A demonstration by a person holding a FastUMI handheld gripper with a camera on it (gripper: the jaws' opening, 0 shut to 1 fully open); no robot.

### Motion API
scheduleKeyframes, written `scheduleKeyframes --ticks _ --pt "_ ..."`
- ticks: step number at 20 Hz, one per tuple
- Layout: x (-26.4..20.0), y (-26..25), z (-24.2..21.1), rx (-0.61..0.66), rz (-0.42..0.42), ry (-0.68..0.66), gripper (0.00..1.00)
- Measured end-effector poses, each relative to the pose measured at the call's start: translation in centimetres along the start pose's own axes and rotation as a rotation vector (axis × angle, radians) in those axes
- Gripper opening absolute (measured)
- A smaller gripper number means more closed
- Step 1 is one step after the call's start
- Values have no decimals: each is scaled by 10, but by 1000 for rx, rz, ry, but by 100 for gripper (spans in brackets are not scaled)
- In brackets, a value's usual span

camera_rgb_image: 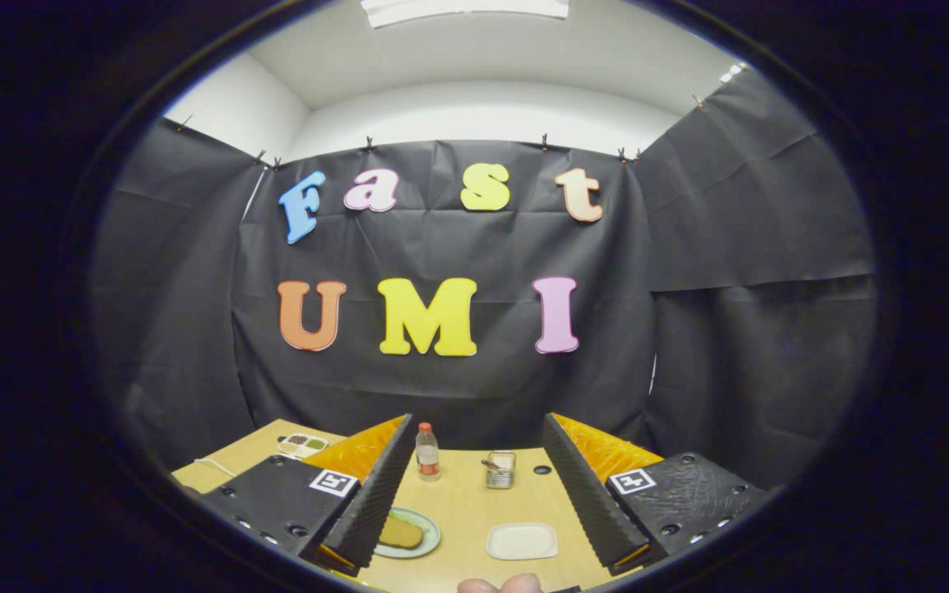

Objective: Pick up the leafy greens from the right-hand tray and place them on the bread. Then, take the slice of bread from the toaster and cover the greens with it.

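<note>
So the tongs are spread wide with nothing between them, held up high and back from the table, probably to take in the whole layout before going for anything. The bread sits on a plate near the left finger, ready as the sandwich base. The right-hand tray is just ahead, but I honestly can't make out any greens on it. The toaster stands farther back, next to a bottle. A fingertip pokes in at the near edge.
</note>
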State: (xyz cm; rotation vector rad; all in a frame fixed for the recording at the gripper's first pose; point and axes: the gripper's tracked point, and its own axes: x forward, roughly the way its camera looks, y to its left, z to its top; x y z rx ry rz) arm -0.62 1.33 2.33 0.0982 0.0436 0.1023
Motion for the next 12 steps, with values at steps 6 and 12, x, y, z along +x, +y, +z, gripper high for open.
scheduleKeyframes --ticks 6,12 --pt "6 7 4 11 0 -15 95" --pt "11 16 4 12 14 -12 95"
